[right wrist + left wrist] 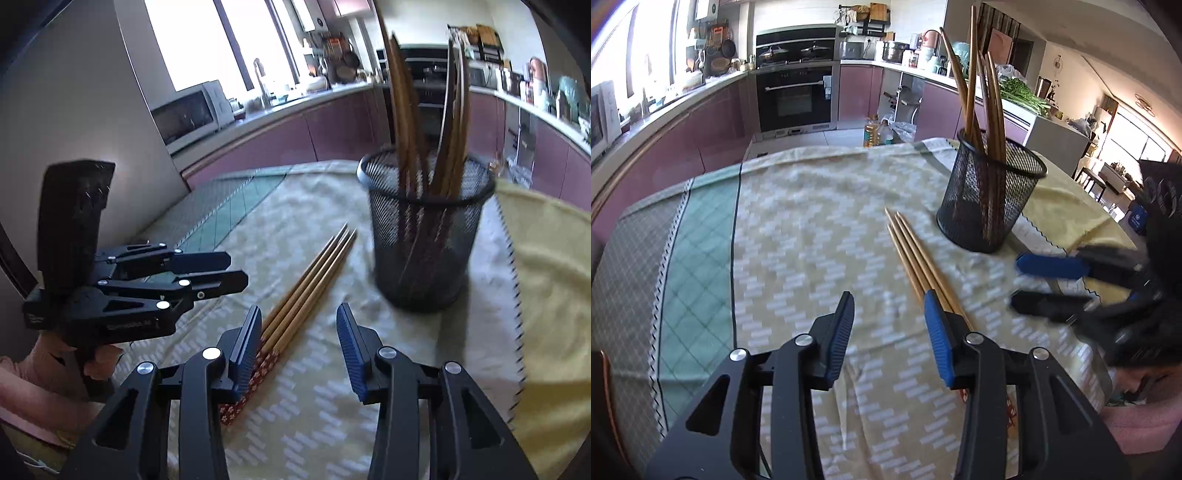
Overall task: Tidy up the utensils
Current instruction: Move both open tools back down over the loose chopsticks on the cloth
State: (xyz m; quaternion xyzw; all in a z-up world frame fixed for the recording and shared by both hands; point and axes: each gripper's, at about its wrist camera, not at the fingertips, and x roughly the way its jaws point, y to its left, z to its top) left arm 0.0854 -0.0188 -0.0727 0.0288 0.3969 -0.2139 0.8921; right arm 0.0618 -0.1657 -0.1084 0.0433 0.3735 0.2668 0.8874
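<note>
Chopsticks (919,254), three slim, round bamboo sticks tapering to points, lie side by side on a woven tablecloth (798,236) patterned with pale dashes on a yellowish ground, their decorated red, flower-printed butts (255,380) turned toward the cameras. Just beyond their tips stands a round black wire-mesh holder (990,199), upright, with several darker, longer chopsticks (979,92) leaning against its rim and fanning outward. The left gripper (890,332), matte black with ribbed blue pads, hangs low over the cloth with its jaws parted and nothing between them; its right-hand finger (938,339) covers the near part of the loose sticks in the left wrist view, and contact cannot be told. The right gripper (295,339), of the same black frame and blue ribbed pads, also stands parted and empty, the sticks running under its left-hand finger (247,343) rather than through the gap. A hand in a pink sleeve (92,365) grips the left tool's handle. A plain yellow towel (554,280) with a zigzag-stitched edge lies beside the holder, and a green checked band (698,243) borders the cloth's far side. Purple-fronted kitchen cabinets (713,125) and a black oven (796,96) fill the background.
</note>
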